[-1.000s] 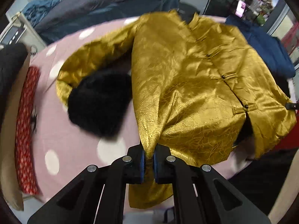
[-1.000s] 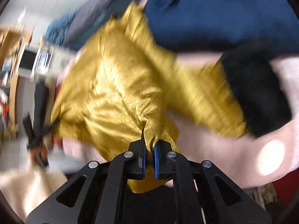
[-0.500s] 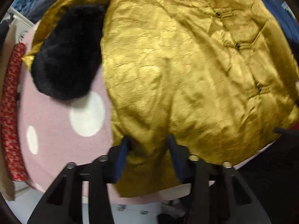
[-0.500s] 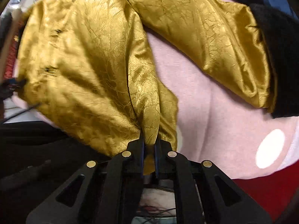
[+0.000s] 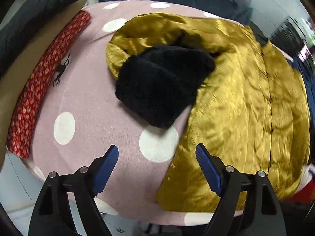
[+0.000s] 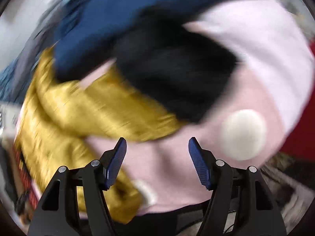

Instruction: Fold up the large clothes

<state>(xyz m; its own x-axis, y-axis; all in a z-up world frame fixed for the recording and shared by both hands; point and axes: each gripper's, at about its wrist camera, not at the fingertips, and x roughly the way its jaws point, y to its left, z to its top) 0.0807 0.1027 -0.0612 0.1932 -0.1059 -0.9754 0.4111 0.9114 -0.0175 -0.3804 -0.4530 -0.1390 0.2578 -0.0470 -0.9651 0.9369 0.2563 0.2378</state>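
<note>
Gold jacket (image 5: 246,106), shiny crinkled satin, lies flat on the pink white-dotted cloth (image 5: 86,90) covering the surface, toward its right side in the left wrist view. Long axis runs near edge to far edge, collar end far, hem at the near edge. Black fluffy cuff (image 5: 163,86) on its folded sleeve rests mid-surface. Red patterned fabric (image 5: 45,78) along the left edge. Left gripper (image 5: 157,157) fingers spread wide, holding nothing. Right gripper (image 6: 157,150) fingers also wide apart, empty, over pink cloth; view blurred. Blue garment (image 6: 118,19) at far edge.
</note>
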